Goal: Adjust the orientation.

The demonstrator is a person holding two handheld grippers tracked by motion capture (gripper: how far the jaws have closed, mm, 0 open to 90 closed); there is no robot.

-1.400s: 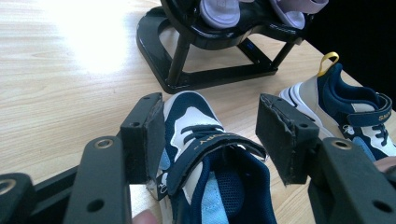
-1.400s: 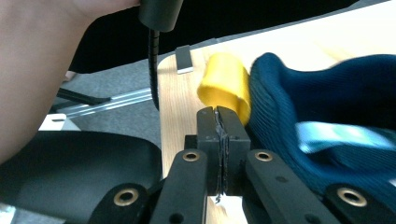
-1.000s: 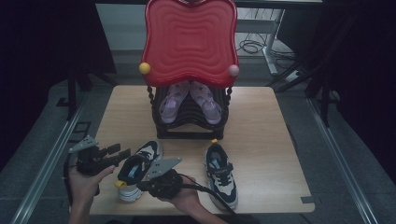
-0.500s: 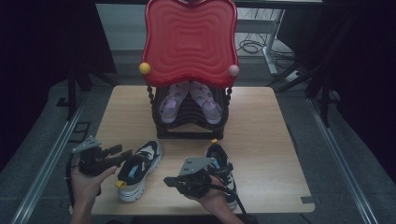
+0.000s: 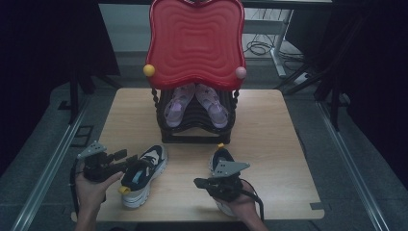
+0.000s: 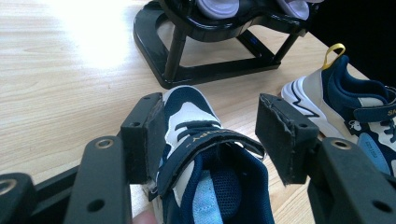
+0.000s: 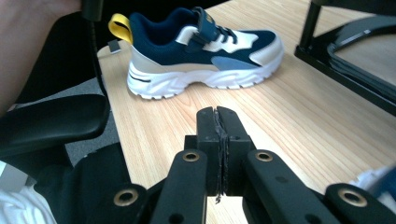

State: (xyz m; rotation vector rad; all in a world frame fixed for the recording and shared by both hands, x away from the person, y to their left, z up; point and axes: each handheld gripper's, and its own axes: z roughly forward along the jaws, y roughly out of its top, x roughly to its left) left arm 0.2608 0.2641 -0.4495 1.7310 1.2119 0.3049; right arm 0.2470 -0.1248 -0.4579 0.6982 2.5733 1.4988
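Status entry, pair of navy-and-white sneakers bound, by the look of it, for the black shoe rack (image 5: 195, 132): neither is on it yet. Item one, left sneaker (image 5: 142, 173): it sits on the table (image 5: 279, 144) with its tongue and strap between the jaws of your left gripper (image 5: 124, 161). In the left gripper view that gripper (image 6: 210, 140) has its pads apart; one pad lies against the side of the shoe (image 6: 205, 177), the other stands clear of it, so no grip is made and you have not lifted it. Item two, right sneaker (image 5: 222, 163): on the table directly under and just ahead of your right gripper (image 5: 204, 183), yellow heel loop toward the rack. Your right gripper (image 7: 218, 122) has its jaws pressed together on nothing and points across the bare wood toward the left sneaker (image 7: 205, 46), away from the shoe beneath your hand. Item three, rack: beyond both grippers, already carrying a pair of lilac sandals (image 5: 195, 103) under the red tray top (image 5: 195, 41). Done so far: one shoe straddled. Left, as I judge it: close on it, carry it to the rack, then the same for the other.
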